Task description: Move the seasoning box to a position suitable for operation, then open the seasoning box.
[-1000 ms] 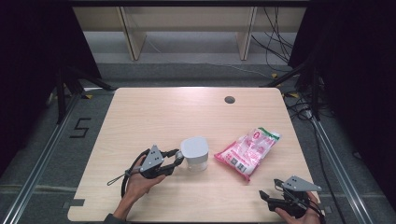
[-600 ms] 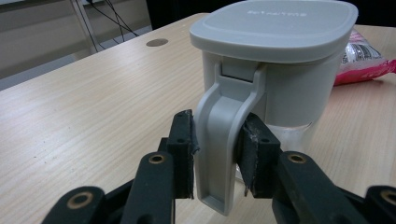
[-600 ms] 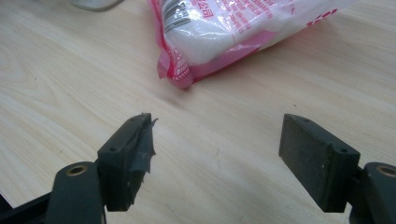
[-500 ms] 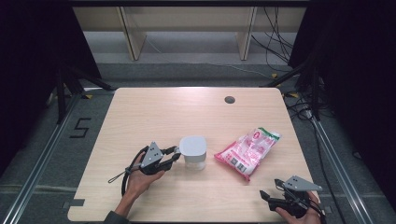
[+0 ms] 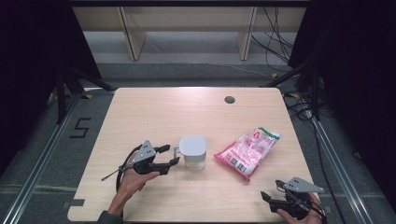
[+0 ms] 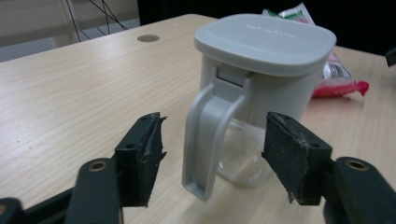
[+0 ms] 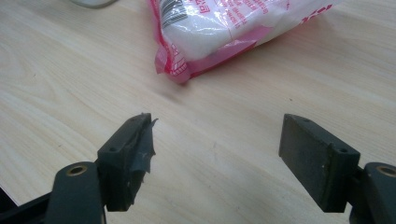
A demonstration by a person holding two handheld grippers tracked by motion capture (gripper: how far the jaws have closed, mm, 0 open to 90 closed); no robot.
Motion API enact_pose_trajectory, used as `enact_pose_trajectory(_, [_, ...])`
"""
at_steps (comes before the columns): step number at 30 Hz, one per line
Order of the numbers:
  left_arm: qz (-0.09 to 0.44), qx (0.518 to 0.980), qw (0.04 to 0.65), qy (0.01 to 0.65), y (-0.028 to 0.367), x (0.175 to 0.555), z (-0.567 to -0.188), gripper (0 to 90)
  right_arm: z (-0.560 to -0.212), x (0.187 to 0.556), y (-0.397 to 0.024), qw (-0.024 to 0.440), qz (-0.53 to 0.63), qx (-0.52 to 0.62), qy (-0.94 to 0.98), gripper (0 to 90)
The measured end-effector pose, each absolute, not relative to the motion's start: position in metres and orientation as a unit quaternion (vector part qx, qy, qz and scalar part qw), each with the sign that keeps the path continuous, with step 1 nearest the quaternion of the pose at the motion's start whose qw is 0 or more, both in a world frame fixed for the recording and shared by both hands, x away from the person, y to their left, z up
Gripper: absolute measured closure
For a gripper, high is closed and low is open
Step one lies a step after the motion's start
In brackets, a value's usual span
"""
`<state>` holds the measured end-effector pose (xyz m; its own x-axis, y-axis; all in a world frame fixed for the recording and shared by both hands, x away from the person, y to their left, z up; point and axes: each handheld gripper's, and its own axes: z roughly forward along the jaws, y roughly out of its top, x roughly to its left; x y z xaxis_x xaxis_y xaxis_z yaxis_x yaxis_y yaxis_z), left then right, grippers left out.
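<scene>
While the left gripper (image 5: 170, 155) sits at about seven o'clock on the table (image 5: 154, 112), its jaws have just been opening and now stand wide apart on either side of the jug (image 5: 193, 151) handle (image 6: 205, 140). The handle is between the pads (image 6: 140, 156) but neither one presses on it, so nothing is gripped. The jug, a grey lidded one with a clear base, stands upright near six o'clock, just right of that gripper. At four o'clock from the jug lies a pink and white bag (image 5: 248, 150), flat on the wood. Down at five o'clock the right gripper (image 5: 267, 199) rests near the table edge, jaws spread wide and empty, pointing toward the bag.
</scene>
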<state>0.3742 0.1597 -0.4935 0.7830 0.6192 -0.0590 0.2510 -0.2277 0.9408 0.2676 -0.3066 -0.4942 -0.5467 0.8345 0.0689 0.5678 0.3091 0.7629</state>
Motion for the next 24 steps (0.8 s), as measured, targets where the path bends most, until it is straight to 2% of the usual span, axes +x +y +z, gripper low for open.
enact_pose_trajectory(6, [0.164, 0.762, 0.554, 0.293, 0.165, 0.363, -0.477, 30.0, -0.494, 0.267, -0.306, 0.176, 0.385, 0.441, 0.791, 27.0])
enact_pose_trajectory(11, [0.156, 0.756, 0.556, 0.309, 0.163, 0.355, -0.465, 33.9, -0.494, 0.268, -0.303, 0.163, 0.382, 0.450, 0.790, 27.0])
enact_pose_trajectory(14, [0.157, 0.755, 0.561, 0.299, 0.162, 0.351, -0.460, 44.3, -0.495, 0.271, -0.303, 0.171, 0.385, 0.433, 0.797, 26.9])
enact_pose_trajectory(19, [0.186, 0.752, 0.571, 0.271, 0.157, 0.346, -0.452, 72.7, -0.495, 0.270, -0.303, 0.165, 0.385, 0.439, 0.795, 26.9])
enact_pose_trajectory(22, [0.209, 0.743, 0.579, 0.263, 0.151, 0.348, -0.448, 83.1, -0.495, 0.270, -0.302, 0.177, 0.381, 0.442, 0.793, 26.9])
enact_pose_trajectory(24, [0.220, 0.743, 0.577, 0.258, 0.148, 0.351, -0.447, 86.7, -0.495, 0.269, -0.303, 0.173, 0.383, 0.436, 0.796, 26.9])
